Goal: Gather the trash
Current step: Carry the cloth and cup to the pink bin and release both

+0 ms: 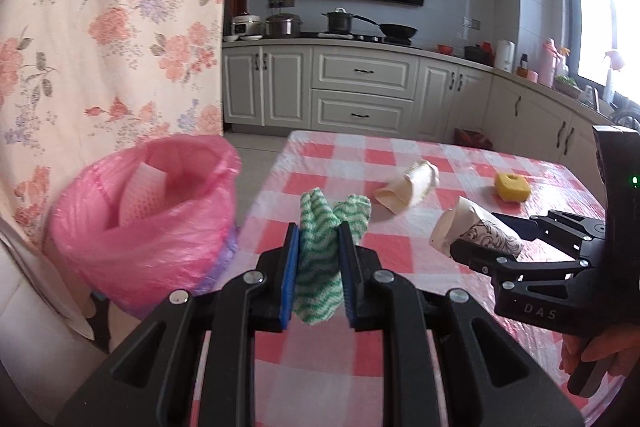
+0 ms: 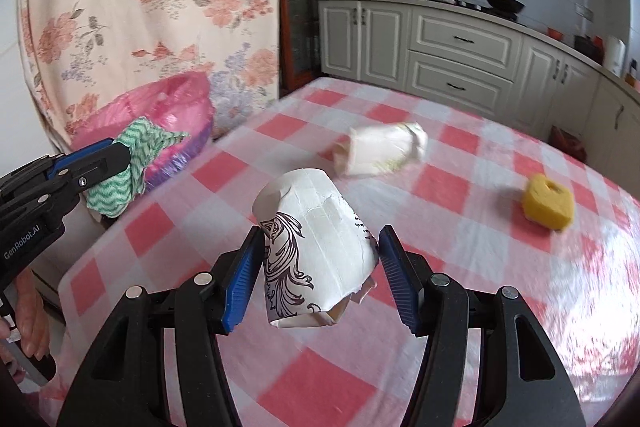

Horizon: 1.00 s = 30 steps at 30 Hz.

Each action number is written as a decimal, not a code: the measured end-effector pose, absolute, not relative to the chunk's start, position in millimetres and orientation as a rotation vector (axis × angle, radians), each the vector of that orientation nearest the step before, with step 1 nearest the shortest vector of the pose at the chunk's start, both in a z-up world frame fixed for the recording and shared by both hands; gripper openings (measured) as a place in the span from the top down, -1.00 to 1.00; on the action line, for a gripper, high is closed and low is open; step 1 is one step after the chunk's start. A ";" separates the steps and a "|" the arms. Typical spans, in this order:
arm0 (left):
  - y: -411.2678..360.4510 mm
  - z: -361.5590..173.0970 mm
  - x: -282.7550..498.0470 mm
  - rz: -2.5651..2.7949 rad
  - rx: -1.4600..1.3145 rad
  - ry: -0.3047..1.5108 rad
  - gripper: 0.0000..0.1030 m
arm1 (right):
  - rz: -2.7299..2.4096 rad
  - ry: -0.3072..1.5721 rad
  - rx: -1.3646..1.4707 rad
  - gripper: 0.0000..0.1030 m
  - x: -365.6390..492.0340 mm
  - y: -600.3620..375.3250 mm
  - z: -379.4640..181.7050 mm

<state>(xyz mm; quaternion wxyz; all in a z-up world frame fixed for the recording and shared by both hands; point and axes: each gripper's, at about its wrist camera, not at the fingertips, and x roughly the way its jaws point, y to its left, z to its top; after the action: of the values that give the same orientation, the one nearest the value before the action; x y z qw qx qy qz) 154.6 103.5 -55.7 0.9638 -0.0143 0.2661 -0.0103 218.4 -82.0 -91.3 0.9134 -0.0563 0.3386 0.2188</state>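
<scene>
Pinching green cloth in left claw, crushed paper cup in right claw, both above checkered bench near pink-lined bin.

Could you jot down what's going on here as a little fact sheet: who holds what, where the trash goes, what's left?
left gripper: shut on green cloth
right gripper: shut on paper cup
bin: pink liner, beside table, one pale item inside
table: red-and-white checked cover
left on table: crumpled cup, yellow sponge
</scene>
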 end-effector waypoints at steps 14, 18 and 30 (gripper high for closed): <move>230.3 -2.0 168.4 0.192 -0.099 0.474 0.63 | 0.699 0.578 -0.156 -0.10 269.5 41.2 -24.1; 264.0 0.9 183.6 0.246 -0.098 0.473 0.62 | 0.750 0.576 -0.158 -0.10 290.2 76.9 -16.0; 312.3 -22.0 213.2 0.322 -0.151 0.503 0.03 | 0.809 0.587 -0.207 -0.41 322.3 144.0 -26.2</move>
<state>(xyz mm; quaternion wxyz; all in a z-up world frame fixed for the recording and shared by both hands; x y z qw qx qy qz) 213.2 312.3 -22.0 0.9529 -0.0744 0.2477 0.1586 322.3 144.0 -26.2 0.8727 -0.0989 0.2808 0.3871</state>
